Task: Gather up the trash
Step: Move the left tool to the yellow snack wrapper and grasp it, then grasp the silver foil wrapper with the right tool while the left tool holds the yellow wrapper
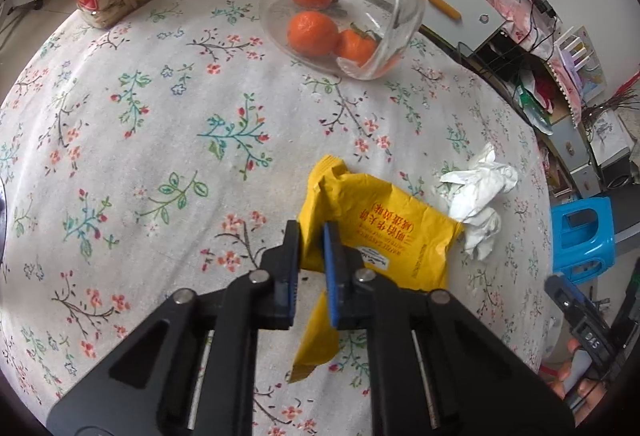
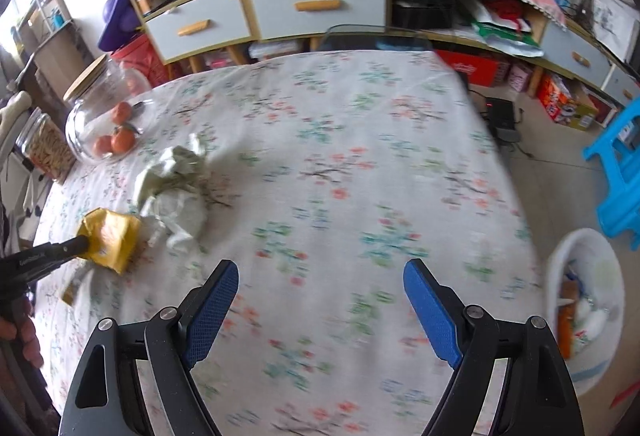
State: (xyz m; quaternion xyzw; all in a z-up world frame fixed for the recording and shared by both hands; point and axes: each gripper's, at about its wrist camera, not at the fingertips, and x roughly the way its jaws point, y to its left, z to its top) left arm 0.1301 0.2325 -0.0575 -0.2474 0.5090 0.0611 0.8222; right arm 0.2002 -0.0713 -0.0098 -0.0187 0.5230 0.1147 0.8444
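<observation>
Right wrist view motion-blurred; worktop point(image 2: 360, 155) print smeared, bin point(image 2: 584, 300) contents hard to make out. Left gripper point(image 1: 312, 236) clamped on edge of yellow wrapper point(image 1: 384, 232); lower flap partly hidden behind fingers. Wrapper resting on worktop, crumpled tissue point(image 1: 476, 195) touching its far-right corner. Right gripper point(image 2: 320, 276) spread wide, holding nothing, over bare cloth, well apart from wrapper. Bin on floor off worktop's right edge.

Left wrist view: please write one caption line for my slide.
Left gripper shut on a yellow snack wrapper beside crumpled white tissue on the floral tablecloth.
</observation>
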